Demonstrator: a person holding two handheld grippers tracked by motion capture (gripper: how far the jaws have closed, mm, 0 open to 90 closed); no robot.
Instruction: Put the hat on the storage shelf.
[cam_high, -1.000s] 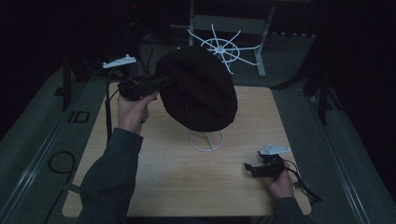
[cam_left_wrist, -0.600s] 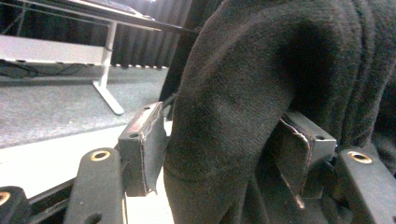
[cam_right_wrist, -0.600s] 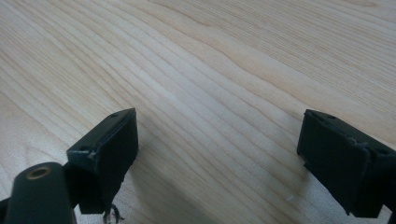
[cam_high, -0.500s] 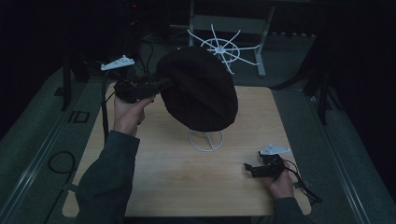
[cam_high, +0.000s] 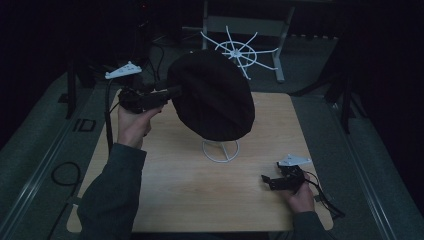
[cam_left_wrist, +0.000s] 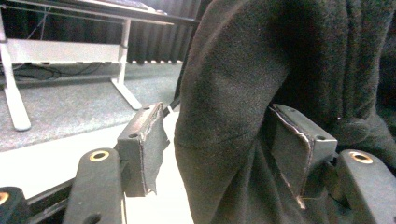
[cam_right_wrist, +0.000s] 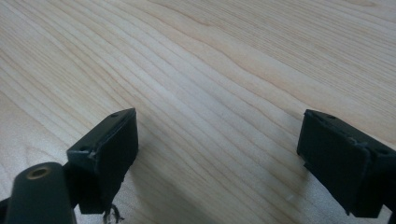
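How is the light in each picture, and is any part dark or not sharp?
High view: dim, the floor around the table nearly black, the black hat showing little detail. Left gripper view: brighter, the hat's fabric sharp, its folds in deep shadow. Right gripper view: evenly lit wood grain, soft shadows under the right gripper, its near parts slightly blurred.

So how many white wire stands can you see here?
2. One white wire stand sits on the wooden table under the black fabric hat; another, spoked white wire stand is behind the table's far edge.
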